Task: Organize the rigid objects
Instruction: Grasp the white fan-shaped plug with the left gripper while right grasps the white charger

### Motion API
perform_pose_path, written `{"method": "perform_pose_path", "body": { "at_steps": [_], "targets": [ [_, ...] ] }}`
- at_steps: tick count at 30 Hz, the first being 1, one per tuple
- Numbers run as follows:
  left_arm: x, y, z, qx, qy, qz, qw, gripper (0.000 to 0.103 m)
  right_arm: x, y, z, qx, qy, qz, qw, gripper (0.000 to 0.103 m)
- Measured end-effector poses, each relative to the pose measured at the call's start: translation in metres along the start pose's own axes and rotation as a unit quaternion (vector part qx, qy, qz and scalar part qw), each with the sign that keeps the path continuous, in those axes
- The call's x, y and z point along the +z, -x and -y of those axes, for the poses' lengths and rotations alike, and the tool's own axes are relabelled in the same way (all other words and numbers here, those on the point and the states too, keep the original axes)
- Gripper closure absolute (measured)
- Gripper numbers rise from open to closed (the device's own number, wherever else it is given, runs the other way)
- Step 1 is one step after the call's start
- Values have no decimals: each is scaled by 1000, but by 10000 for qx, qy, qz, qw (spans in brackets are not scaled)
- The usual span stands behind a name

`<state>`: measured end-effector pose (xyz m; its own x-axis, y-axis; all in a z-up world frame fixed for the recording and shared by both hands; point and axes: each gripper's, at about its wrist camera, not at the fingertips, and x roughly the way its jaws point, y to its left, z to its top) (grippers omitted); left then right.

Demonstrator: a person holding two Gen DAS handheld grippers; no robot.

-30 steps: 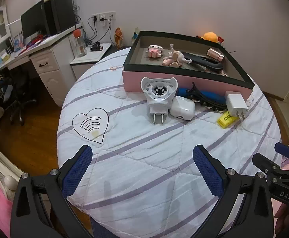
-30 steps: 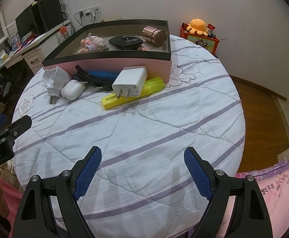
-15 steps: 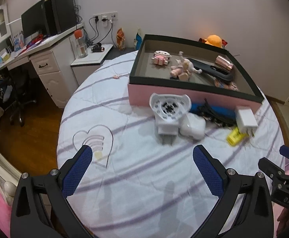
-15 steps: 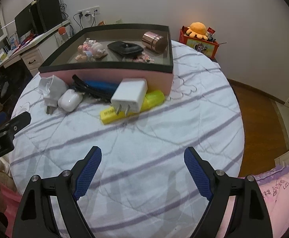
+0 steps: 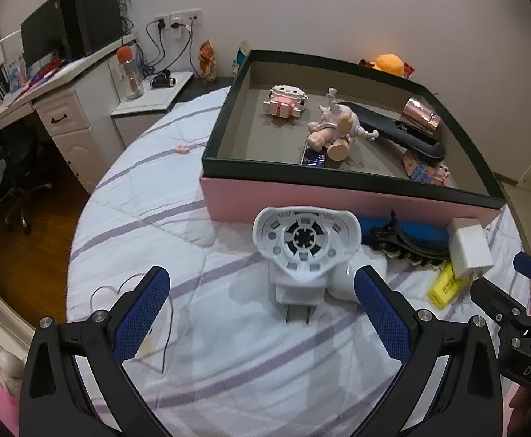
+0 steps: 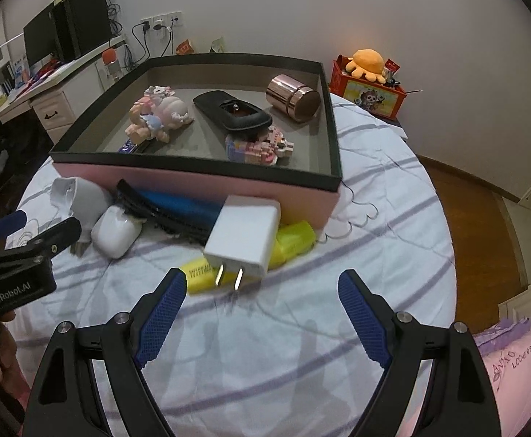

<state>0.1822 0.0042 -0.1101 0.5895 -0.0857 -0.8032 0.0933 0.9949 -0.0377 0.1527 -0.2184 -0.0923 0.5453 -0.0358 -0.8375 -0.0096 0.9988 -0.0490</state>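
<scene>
While both claws stand wide apart and hold nothing, the left gripper [image 5: 261,302] hovers just before the white plug adapter [image 5: 303,251], and the right gripper [image 6: 261,306] hovers before the white charger [image 6: 245,235], which lies on the yellow highlighter [image 6: 294,242]. These things, with the white earbud case [image 6: 116,231], lie on the quilt [image 6: 265,346] beside the pink box [image 6: 192,182].

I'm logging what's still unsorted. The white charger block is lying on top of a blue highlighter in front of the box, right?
Not quite: the highlighter under the white charger block is yellow, not blue, as the right wrist view shows. The rest holds: it lies in front of the box.
</scene>
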Motion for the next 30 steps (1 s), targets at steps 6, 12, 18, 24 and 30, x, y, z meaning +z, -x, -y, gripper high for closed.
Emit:
{"method": "perform_pose_path", "body": {
  "at_steps": [6,12,18,24,30],
  "targets": [
    [7,-17,-1,18,17,-92,10000,0,9,-17,-3,45,-44,-79,9999,16],
    [13,-25,-2,-81,52,-46,9999,0,14,-31,0,66,-144,-122,9998,17],
    [17,-31,-3,-280,126,34,9995,10,14,-37,7,143,-227,-129,9996,32],
    [16,-34,6,-461,39,12,9989,49,13,-33,11,151,-201,-22,9997,58],
    [9,-26,3,-636,116,102,9979,49,11,-30,19,299,-261,11,9992,62]
  ]
}}
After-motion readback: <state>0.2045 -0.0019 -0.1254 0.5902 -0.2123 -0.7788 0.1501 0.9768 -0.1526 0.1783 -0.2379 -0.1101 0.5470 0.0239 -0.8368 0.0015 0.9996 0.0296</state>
